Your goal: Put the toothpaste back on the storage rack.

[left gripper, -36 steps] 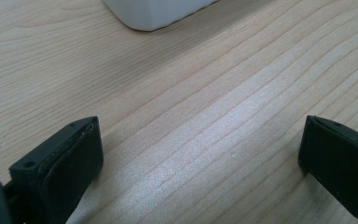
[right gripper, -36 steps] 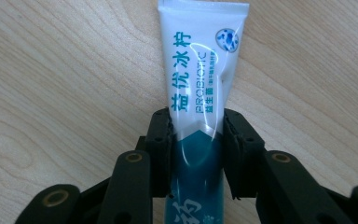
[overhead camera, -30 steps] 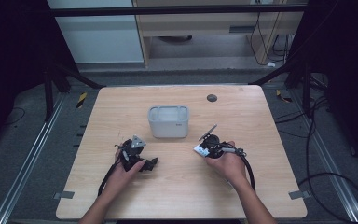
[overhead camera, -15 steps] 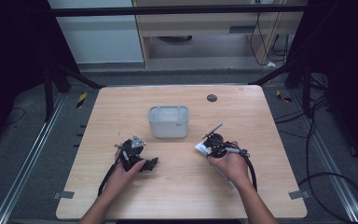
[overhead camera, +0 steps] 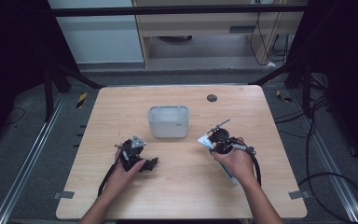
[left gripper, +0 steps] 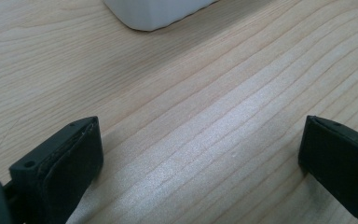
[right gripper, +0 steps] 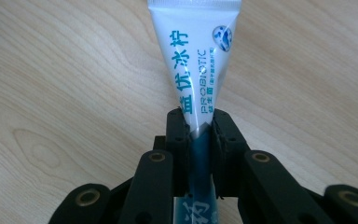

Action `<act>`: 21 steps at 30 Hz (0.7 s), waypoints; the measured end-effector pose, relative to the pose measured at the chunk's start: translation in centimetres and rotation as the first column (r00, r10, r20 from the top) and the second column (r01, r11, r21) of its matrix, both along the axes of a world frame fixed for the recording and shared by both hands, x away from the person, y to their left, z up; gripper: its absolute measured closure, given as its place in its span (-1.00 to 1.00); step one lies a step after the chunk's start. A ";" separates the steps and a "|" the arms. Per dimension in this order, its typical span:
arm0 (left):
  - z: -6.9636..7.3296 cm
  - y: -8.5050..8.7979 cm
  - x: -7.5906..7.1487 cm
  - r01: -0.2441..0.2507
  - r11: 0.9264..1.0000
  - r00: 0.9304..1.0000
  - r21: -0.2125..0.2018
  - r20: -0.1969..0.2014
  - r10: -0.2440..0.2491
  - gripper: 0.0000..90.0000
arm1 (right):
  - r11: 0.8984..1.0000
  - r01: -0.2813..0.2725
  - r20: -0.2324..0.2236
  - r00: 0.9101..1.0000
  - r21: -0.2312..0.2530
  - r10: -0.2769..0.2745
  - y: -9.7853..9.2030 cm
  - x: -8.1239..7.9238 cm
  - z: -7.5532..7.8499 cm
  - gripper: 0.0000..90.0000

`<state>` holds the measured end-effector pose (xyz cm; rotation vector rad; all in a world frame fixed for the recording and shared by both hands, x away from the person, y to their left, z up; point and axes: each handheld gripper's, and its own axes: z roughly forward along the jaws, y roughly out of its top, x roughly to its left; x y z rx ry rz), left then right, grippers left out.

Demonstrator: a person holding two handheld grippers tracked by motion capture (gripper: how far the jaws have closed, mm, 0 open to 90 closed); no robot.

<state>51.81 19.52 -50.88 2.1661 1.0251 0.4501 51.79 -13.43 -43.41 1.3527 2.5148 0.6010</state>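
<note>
The main risk is the toothpaste tube slipping: the right gripper pinches it across its soft flattened body, not far from the crimped tail, so the slick plastic could slide out between the pads or swing as the hand carries it. Squeezing the filled body could also force paste toward the cap, though the cap end is hidden under the hand in the high view, so I cannot say whether it is closed. A swinging tube might also catch the rim of the grey tub that stands in the middle of the tabletop, toward its far edge.

The right gripper's jaws have just been closing and now stand clamped on the tube, which sits near the right edge of the tabletop, seemingly just lifted. The left gripper rests low over bare wood near the front-left, its jaws wide apart and holding nothing
</note>
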 end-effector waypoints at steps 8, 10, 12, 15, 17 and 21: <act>0.0 0.0 0.0 0.000 1.000 1.000 0.000 0.000 0.000 -1.00 | 1.000 0.017 0.041 0.999 0.023 -0.018 -0.6 0.1 1.6 0.75; 0.0 0.0 0.0 0.000 1.000 1.000 0.000 0.000 0.000 -1.00 | 1.000 0.016 0.059 0.998 0.023 -0.018 -0.8 0.1 1.9 0.75; 0.0 0.0 0.0 0.000 1.000 1.000 0.000 0.000 0.000 -1.00 | 0.999 0.022 0.072 0.997 0.033 -0.025 -0.9 0.1 2.3 0.75; 0.0 0.0 0.0 0.000 1.000 1.000 0.000 0.000 0.000 -1.00 | 0.999 0.021 0.089 0.996 0.042 -0.024 -1.0 0.1 2.7 0.75; 0.0 0.0 0.0 0.000 1.000 1.000 0.000 0.000 0.000 -1.00 | 0.998 0.021 0.106 0.994 0.052 -0.026 -1.0 0.1 3.1 0.75; 0.0 0.0 0.0 0.000 1.000 1.000 0.000 0.000 0.000 -1.00 | 0.997 0.025 0.141 0.989 0.076 -0.035 -0.9 0.0 3.6 0.75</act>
